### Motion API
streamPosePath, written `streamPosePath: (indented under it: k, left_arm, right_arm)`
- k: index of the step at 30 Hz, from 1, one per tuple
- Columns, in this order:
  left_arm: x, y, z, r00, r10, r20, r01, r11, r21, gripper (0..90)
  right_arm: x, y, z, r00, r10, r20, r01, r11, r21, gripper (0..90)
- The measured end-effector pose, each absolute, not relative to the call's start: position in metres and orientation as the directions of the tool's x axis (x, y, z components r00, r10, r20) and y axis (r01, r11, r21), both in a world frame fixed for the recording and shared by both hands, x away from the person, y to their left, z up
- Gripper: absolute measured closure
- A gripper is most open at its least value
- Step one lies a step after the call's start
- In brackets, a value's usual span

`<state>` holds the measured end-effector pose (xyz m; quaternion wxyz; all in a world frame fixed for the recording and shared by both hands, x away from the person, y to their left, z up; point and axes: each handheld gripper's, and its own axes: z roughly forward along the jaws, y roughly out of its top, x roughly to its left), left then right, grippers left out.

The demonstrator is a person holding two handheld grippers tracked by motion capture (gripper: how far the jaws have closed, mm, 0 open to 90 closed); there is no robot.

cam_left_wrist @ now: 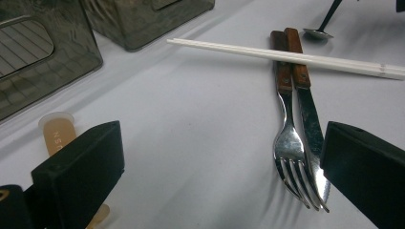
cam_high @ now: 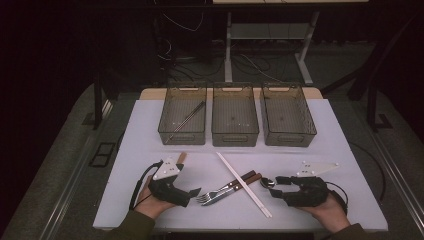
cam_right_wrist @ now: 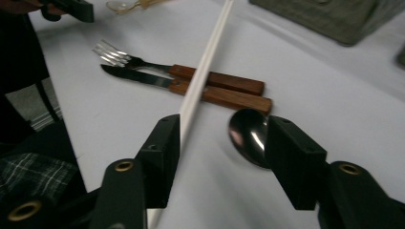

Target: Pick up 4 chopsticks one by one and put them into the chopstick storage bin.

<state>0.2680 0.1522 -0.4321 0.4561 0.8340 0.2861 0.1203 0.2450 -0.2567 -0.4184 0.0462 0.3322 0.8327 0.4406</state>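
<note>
Two grippers sit low over my table [cam_high: 150,200]. On my right gripper [cam_right_wrist: 222,157] the jaws are half open, astride the bowl of a metal spoon [cam_right_wrist: 248,136]; I can't tell whether they pinch it. White chopsticks [cam_right_wrist: 203,67] lie across the wooden-handled fork [cam_right_wrist: 143,62] and knife [cam_right_wrist: 157,81]. On my left gripper [cam_left_wrist: 219,176] the jaws are wide and hold nothing, near the fork's tines.
</note>
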Motion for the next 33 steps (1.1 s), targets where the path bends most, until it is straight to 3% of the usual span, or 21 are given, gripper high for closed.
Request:
streamPosePath:
  k: [16,21,33]
  left_arm:
    - [0.269,0.152,-0.433,0.805,0.592,-0.051,0.363,-0.422,0.83,0.2]
    - [0.269,0.153,-0.432,0.803,0.594,-0.051,0.366,-0.423,0.829,0.2]
    - [0.269,0.153,-0.432,0.803,0.595,-0.05,0.363,-0.42,0.832,0.2]
  right_arm:
    - [0.235,-0.214,-0.431,-0.858,0.461,0.226,0.471,0.53,0.705,89.3]
    - [0.23,-0.201,-0.439,-0.882,0.42,0.215,0.447,0.596,0.667,90.0]
    - [0.23,-0.2,-0.445,-0.881,0.433,0.189,0.446,0.631,0.634,90.0]
